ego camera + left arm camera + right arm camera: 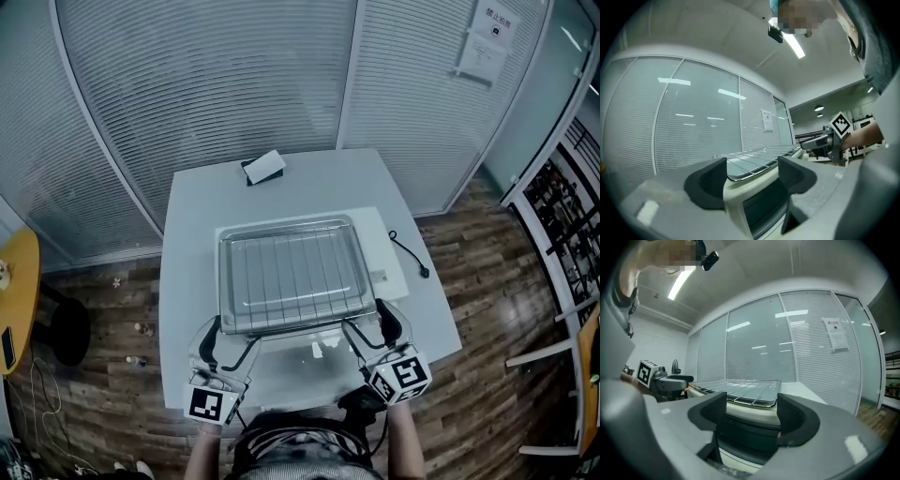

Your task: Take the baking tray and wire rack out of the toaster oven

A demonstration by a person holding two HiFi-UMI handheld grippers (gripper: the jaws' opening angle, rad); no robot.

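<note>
A metal baking tray [226, 281] with a wire rack [291, 272] lying in it rests on top of the white toaster oven [380, 239] in the middle of the table. My left gripper [225, 345] stands open at the oven's near left corner, and that corner [736, 197] shows between its jaws. My right gripper [369, 330] stands open at the near right corner, with the oven's front [745, 427] between its jaws. Neither gripper holds anything. The tray's edge [750, 169] [754, 401] sits just above and beyond both jaw gaps.
The light grey table [187, 281] carries a small black-and-white item [264, 167] at its back edge and a black cable [410, 255] to the oven's right. Glass partitions with blinds close off the far side. A yellow table [14, 300] stands at the left.
</note>
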